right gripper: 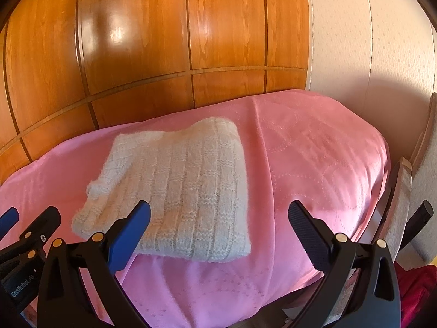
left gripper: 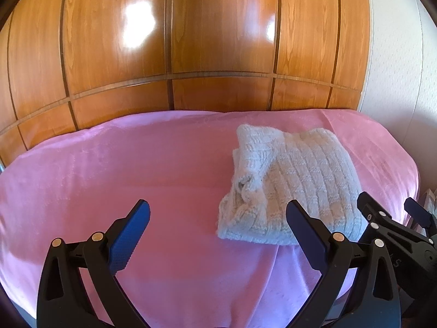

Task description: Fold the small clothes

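A white knitted garment (left gripper: 289, 186) lies folded into a thick rectangle on the pink blanket (left gripper: 136, 164); it also shows in the right wrist view (right gripper: 180, 191). My left gripper (left gripper: 218, 210) is open and empty, held above the blanket just left of and nearer than the garment. My right gripper (right gripper: 218, 210) is open and empty, above the garment's near right corner. The right gripper also shows in the left wrist view (left gripper: 390, 210) at the garment's right edge, and the left gripper shows in the right wrist view (right gripper: 30, 218) at far left.
The pink blanket (right gripper: 314, 150) covers a raised surface that drops off at the near and right edges. A glossy wooden panelled wall (left gripper: 191, 41) stands right behind it. A pale wallpapered wall (right gripper: 368, 54) and a chair frame (right gripper: 401, 191) are at the right.
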Demonstrator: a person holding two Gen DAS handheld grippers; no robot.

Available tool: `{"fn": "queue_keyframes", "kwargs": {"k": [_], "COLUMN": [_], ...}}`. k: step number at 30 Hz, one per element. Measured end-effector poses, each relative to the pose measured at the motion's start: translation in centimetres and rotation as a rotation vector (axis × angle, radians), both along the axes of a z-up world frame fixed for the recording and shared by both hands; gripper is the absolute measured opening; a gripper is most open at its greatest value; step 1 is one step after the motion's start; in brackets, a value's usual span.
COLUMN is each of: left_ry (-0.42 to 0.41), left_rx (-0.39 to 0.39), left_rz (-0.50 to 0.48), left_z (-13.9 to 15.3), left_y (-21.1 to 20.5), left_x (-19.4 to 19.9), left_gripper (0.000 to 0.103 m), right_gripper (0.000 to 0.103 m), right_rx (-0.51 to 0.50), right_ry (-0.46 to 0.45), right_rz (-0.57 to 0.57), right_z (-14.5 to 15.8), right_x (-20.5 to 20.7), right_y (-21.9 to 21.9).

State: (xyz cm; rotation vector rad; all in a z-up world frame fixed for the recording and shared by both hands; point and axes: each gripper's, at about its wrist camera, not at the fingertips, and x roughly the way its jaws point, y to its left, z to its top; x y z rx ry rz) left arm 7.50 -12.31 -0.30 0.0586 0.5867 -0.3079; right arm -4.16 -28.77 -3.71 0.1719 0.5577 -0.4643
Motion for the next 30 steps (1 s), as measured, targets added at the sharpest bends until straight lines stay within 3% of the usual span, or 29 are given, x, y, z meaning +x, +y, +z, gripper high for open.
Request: {"fn": "queue_keyframes", "kwargs": {"k": [30], "left_ry": [0.01], "left_rx": [0.013], "left_rz": [0.004], "left_z": [0.03], "left_y": [-0.34], "left_x": [0.18], "left_gripper": [0.099], "right_gripper": [0.101], "right_rx": [0.009], "right_ry": [0.0], "right_rz": [0.014], "right_z": [-0.46], "right_x": [0.38], "right_y": [-0.13]}}
